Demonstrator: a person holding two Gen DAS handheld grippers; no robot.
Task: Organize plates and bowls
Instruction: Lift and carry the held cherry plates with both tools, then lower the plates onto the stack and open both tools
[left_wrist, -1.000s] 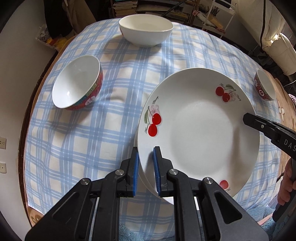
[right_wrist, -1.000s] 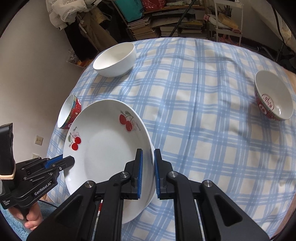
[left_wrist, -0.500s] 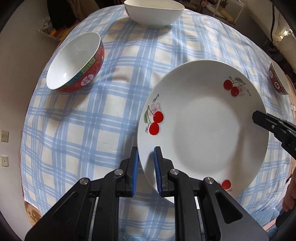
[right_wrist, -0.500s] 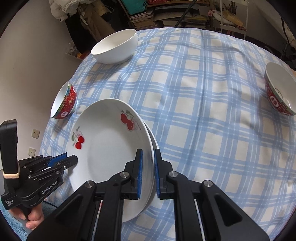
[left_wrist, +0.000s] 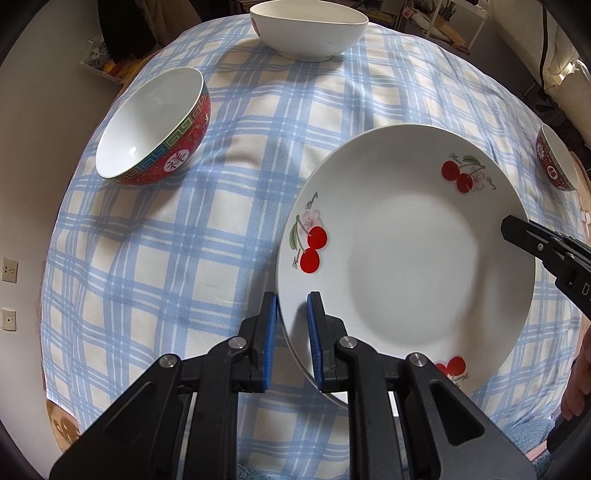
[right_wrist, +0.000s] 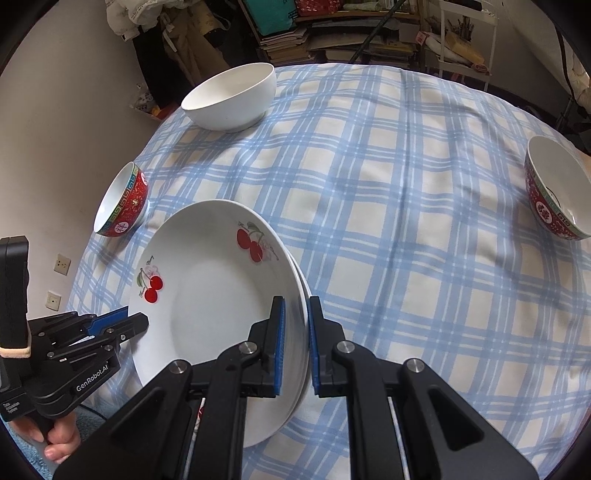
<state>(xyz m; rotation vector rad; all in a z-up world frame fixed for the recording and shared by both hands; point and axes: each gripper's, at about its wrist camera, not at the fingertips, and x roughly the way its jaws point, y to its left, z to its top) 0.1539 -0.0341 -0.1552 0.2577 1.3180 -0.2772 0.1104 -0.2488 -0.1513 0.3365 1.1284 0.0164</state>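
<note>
A white plate with red cherries (left_wrist: 406, 258) (right_wrist: 221, 295) lies low over the blue-checked tablecloth (left_wrist: 177, 266). My left gripper (left_wrist: 292, 306) is shut on its near-left rim. On the opposite rim my right gripper (right_wrist: 296, 306) is shut too, and the rim of a second white plate (right_wrist: 302, 284) shows just beneath. Each gripper appears in the other's view: the right gripper (left_wrist: 517, 230) at the plate's right edge, the left gripper (right_wrist: 135, 323) at its left edge.
A red patterned bowl (left_wrist: 147, 125) (right_wrist: 122, 201) stands left of the plate, and a white bowl (left_wrist: 310, 31) (right_wrist: 229, 98) at the far side. Another red bowl (left_wrist: 556, 162) (right_wrist: 557, 188) sits at the right. Shelves and clutter lie beyond the table.
Both grippers have sunk toward the table with the cherry plate held between them. The left red bowl now looms larger in the left wrist view. Both grips are unchanged.
</note>
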